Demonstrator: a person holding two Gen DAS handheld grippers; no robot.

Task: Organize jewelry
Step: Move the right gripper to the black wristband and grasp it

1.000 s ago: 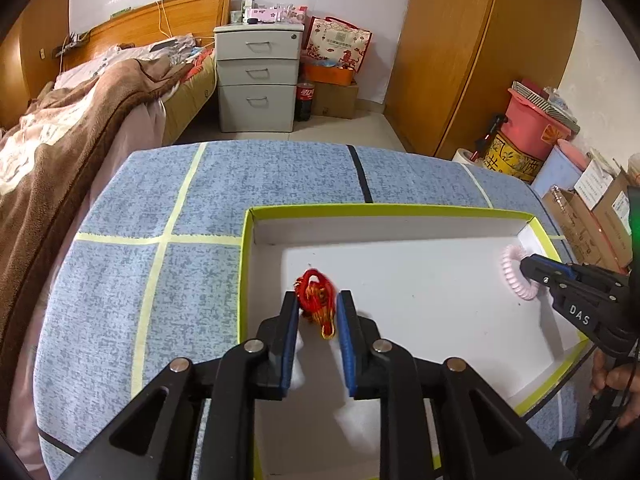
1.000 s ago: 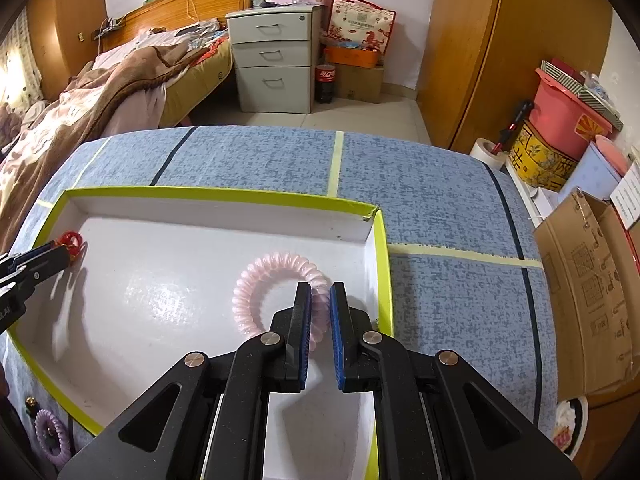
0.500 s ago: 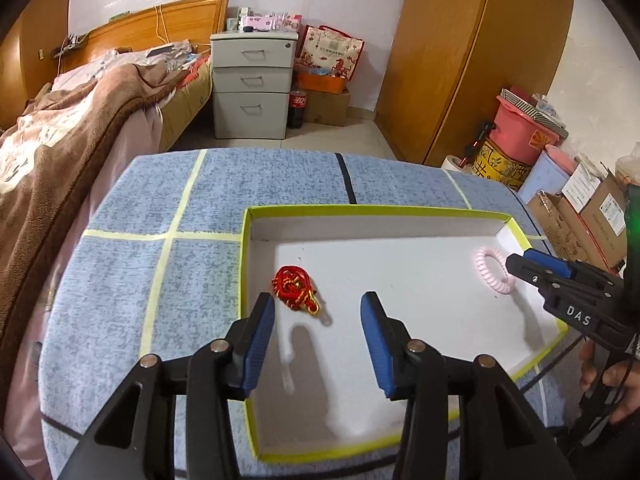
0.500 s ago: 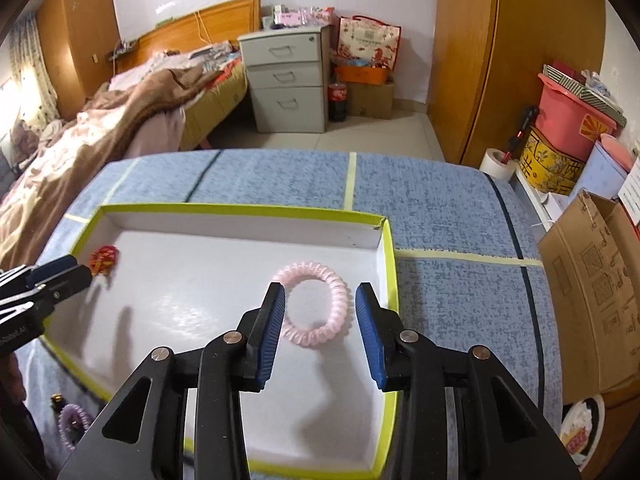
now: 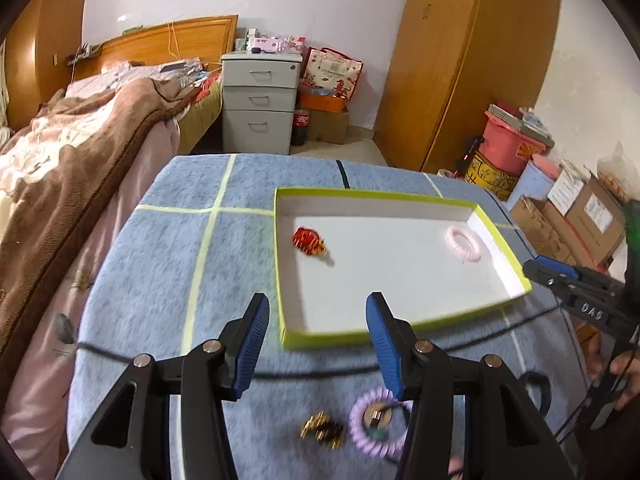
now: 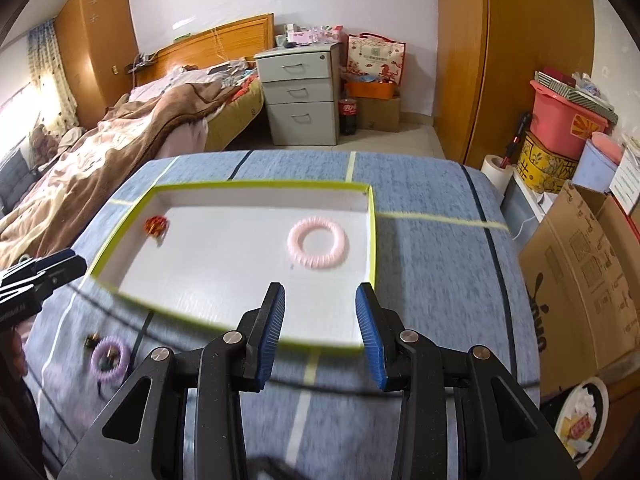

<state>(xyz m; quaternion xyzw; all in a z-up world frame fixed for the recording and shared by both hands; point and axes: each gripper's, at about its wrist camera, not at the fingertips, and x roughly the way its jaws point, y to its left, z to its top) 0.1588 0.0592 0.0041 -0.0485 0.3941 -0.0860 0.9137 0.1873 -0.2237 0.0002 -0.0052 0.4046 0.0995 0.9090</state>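
- We see the white tray holding a red knot charm at its left end and a pink coil bracelet at its right.
- Purple coil bracelet lies outside the tray's near rim.
- Left gripper and right gripper both gape wide, empty.

So the white tray with the lime-green rim sits flat on the blue table. Inside it, a red-and-gold bracelet is bunched up near the left wall, and a pink spiral hair tie lies flat over by the right wall. Outside the tray, on the near side, a purple spiral hair tie lies just beside a dark, gold-trimmed piece, blurry.
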